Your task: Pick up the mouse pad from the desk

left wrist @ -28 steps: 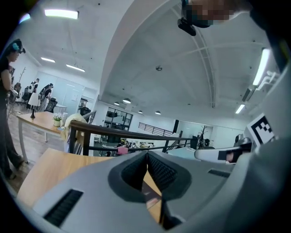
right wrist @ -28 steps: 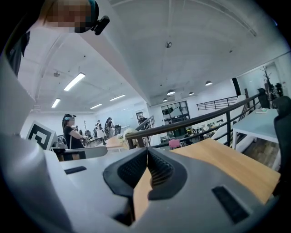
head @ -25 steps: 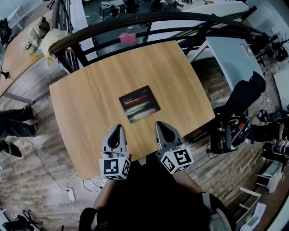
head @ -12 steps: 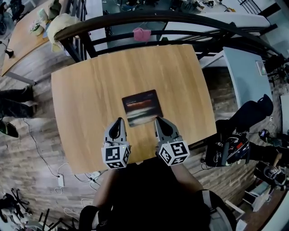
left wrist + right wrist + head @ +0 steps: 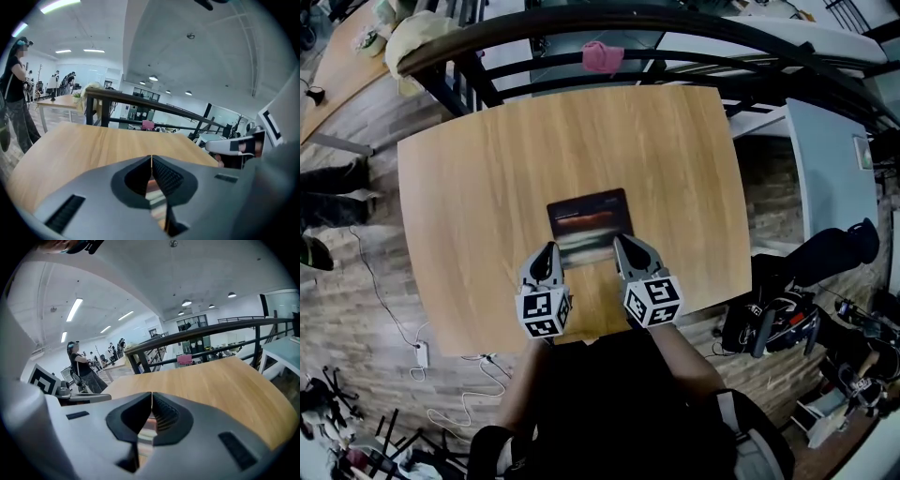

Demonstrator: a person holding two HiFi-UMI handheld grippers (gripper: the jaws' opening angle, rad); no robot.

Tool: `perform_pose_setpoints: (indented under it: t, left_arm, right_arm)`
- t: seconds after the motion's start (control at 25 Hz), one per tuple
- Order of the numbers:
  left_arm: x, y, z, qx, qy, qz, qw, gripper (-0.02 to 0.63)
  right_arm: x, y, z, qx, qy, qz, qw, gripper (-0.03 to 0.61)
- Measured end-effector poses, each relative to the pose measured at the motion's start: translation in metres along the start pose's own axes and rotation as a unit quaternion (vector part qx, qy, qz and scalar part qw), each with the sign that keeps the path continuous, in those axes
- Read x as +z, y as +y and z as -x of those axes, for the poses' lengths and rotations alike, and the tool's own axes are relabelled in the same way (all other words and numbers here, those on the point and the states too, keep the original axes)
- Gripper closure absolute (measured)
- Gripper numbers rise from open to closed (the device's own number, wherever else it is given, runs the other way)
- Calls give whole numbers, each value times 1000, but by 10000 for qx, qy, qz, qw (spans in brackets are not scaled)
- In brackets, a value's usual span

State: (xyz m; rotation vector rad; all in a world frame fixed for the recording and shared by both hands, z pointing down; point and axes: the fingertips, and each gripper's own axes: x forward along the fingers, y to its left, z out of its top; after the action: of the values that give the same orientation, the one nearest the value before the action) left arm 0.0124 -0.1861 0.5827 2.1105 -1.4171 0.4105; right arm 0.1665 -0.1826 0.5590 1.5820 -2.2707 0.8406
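— Over the near half of the desk (image 5: 487, 169), what could go wrong?
— Probably a shove instead of a grasp. The mouse pad (image 5: 589, 217) lies thin and flat. The left gripper (image 5: 547, 253) and right gripper (image 5: 622, 244) both have their jaws pressed together and empty, tips by its near edge, and could slide it away.
— Its position and appearance?
— About mid-desk, slightly toward the near edge. It is rectangular, with a dark print, a reddish streak and paler bands nearest the person. The detail is blurred.

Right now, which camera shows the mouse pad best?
The head view: it shows nearly the whole mouse pad from above, flat on the desk. Each gripper view catches only a blurred sliver of it, low in the frame.
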Motion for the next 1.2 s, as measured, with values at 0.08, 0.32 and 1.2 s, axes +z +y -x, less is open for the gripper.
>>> perform_pose_setpoints:
  t: [0.08, 0.32, 1.2]
  left_arm:
    - [-11, 3, -16, 58, 151, 14, 9999, 589]
    - [-45, 20, -56, 271, 665, 299, 9970, 510]
    - [-130, 43, -121, 458, 1916, 640, 9783, 365]
  right_arm:
    - [-8, -14, -13, -4, 145, -110, 9998, 546]
    - [-39, -55, -49, -156, 673, -315, 9971, 544]
    - [-136, -133, -124, -526, 2487, -363, 9665, 373]
